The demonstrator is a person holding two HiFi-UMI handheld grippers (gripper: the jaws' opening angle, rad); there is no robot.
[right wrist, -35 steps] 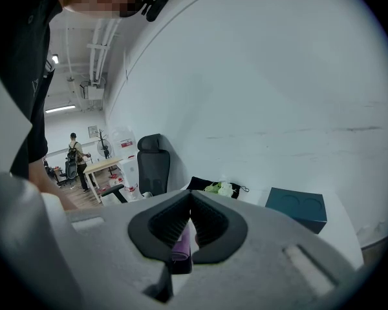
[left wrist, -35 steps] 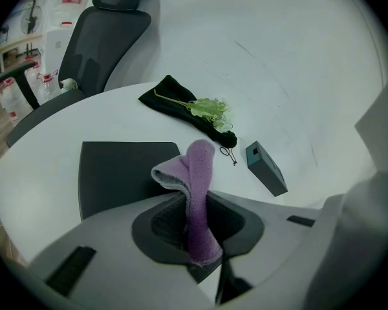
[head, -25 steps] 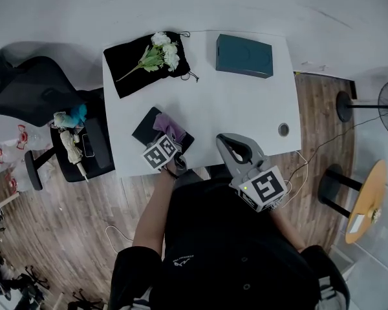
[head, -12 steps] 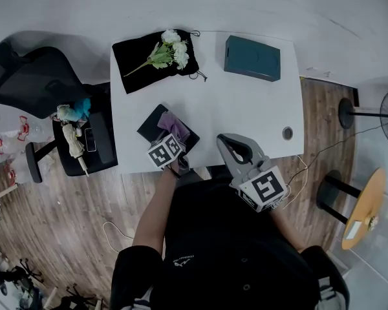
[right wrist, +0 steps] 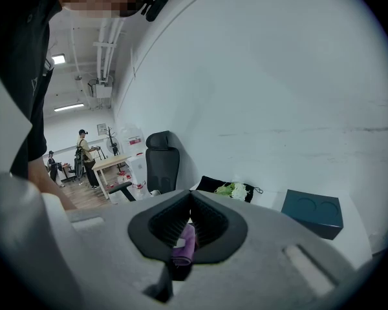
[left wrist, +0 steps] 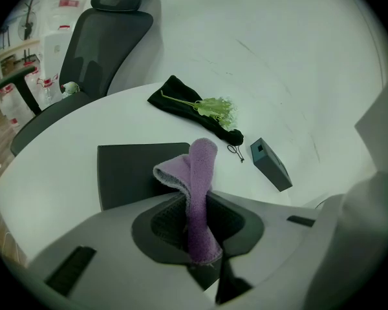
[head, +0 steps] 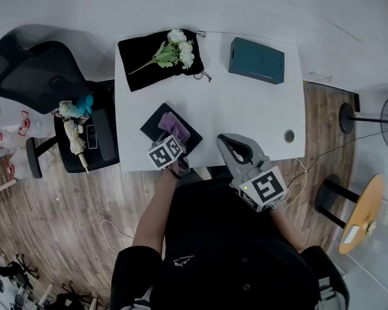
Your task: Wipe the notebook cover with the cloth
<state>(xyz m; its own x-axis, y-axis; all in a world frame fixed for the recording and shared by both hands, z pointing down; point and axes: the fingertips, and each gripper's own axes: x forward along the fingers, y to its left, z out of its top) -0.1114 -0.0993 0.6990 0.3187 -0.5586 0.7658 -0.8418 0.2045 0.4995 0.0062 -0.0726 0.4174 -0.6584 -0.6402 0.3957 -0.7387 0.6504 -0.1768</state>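
My left tool [left wrist: 195, 202] is clamped on the purple cloth [left wrist: 204, 163], over the dark notebook [left wrist: 130, 173] near the white surface's [head: 246, 102] front-left edge. My right tool [right wrist: 191, 197] is closed, holding nothing.

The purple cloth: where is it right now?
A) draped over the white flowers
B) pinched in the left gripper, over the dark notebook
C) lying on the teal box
B: the left gripper view shows the purple cloth clamped in the left gripper, the dark notebook just beyond.
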